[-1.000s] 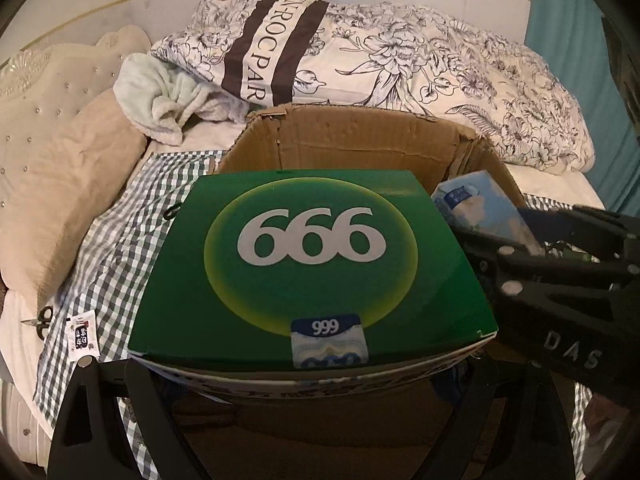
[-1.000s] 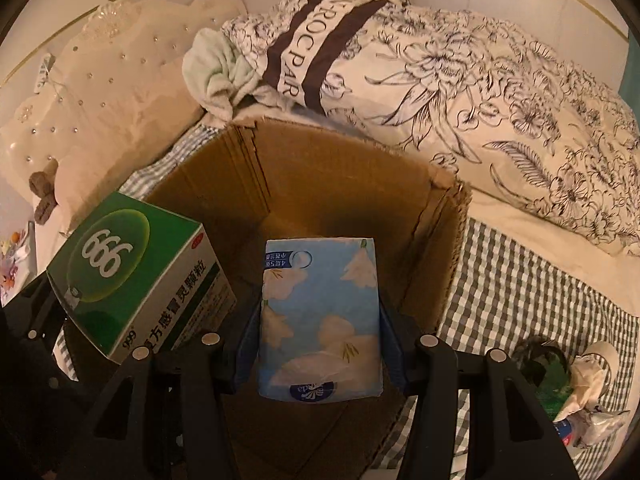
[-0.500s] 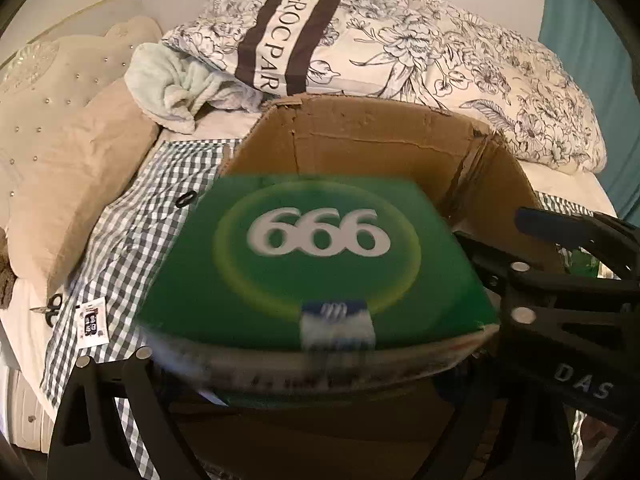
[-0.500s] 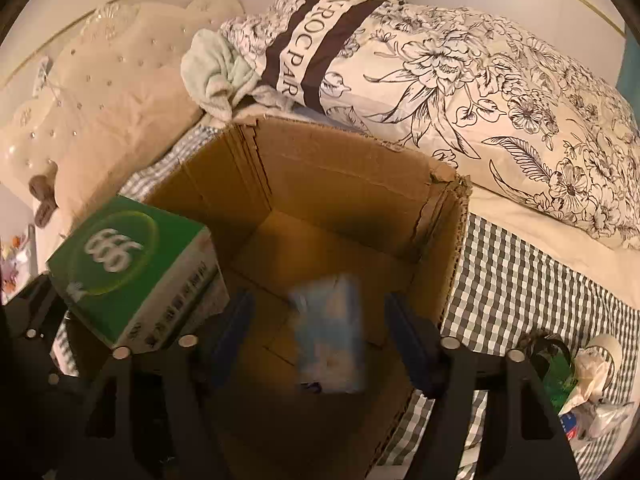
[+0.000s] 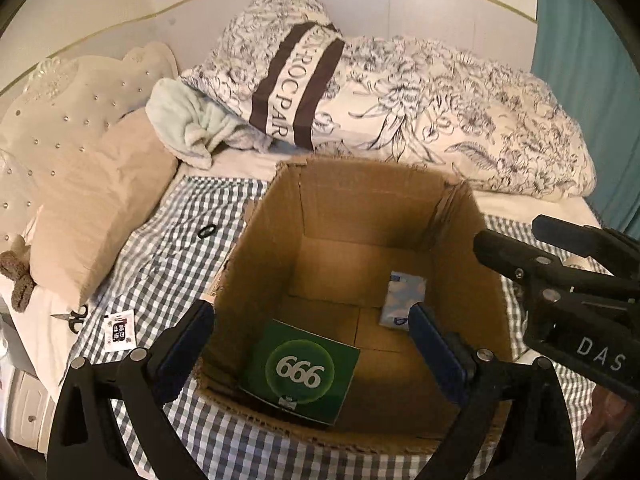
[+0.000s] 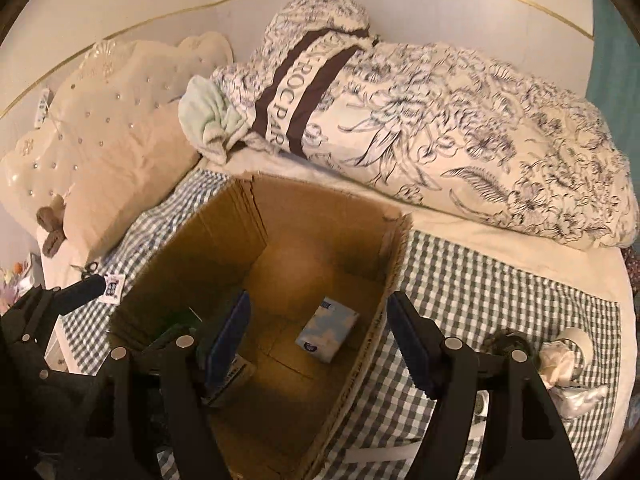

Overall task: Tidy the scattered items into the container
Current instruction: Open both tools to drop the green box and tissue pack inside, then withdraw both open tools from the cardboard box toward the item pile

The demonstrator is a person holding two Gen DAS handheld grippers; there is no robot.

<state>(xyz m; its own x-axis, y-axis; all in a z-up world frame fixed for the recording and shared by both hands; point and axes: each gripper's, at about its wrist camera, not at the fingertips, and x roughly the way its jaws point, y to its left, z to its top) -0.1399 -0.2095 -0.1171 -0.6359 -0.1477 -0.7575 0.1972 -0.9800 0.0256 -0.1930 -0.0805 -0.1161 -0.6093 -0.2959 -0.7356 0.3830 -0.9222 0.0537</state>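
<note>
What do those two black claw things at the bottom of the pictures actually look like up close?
Both are matte black plastic. The left gripper and right gripper each have two angular fingers lined with dark blue pads, with round silver bolts at the joints. White letters "DAS" mark the right gripper's side.

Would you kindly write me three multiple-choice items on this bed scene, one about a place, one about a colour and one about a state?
1. Where does the blue tissue pack lie?
A. on the checked blanket
B. on the floor of the cardboard box
C. on the floral duvet

2. What colour is the top of the medicine box in the cardboard box?
A. red
B. white
C. green

3. How do the jaws of the left gripper stand?
A. open, with nothing held
B. shut on the medicine box
C. shut on the scissors

Answers: 1 B, the pack rests on the box floor by the right wall. 2 C, its top is green with white digits. 3 A, the jaws stand wide apart above the medicine box, which lies loose below.
</note>
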